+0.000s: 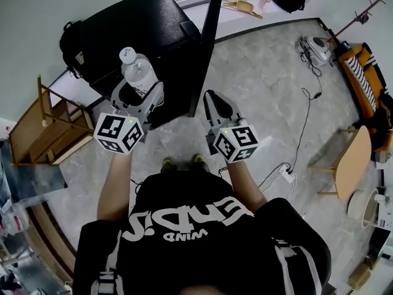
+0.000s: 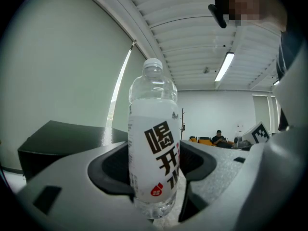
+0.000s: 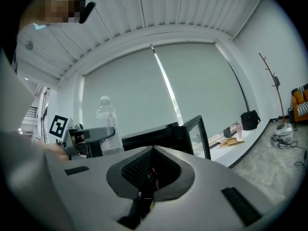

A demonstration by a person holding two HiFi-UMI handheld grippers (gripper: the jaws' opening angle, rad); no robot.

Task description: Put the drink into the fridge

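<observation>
The drink is a clear water bottle (image 1: 138, 71) with a white cap and a white label with black print. It stands upright between the pads of my left gripper (image 1: 140, 94), which is shut on its lower body (image 2: 154, 143). The bottle is held in front of the black fridge (image 1: 141, 23), whose door (image 1: 206, 48) stands open towards me. My right gripper (image 1: 215, 100) is to the right of the door's edge, shut with nothing in it. In the right gripper view the bottle (image 3: 107, 124) appears at the left, and the fridge (image 3: 159, 134) with its open door (image 3: 199, 134) lies beyond the jaws.
A wooden rack (image 1: 49, 125) stands left of the fridge and a black bag (image 1: 70, 42) hangs at its far left. A cable and power strip (image 1: 288, 171) lie on the grey floor at the right. A round table (image 1: 353, 161) and an orange sofa (image 1: 362, 66) are further right.
</observation>
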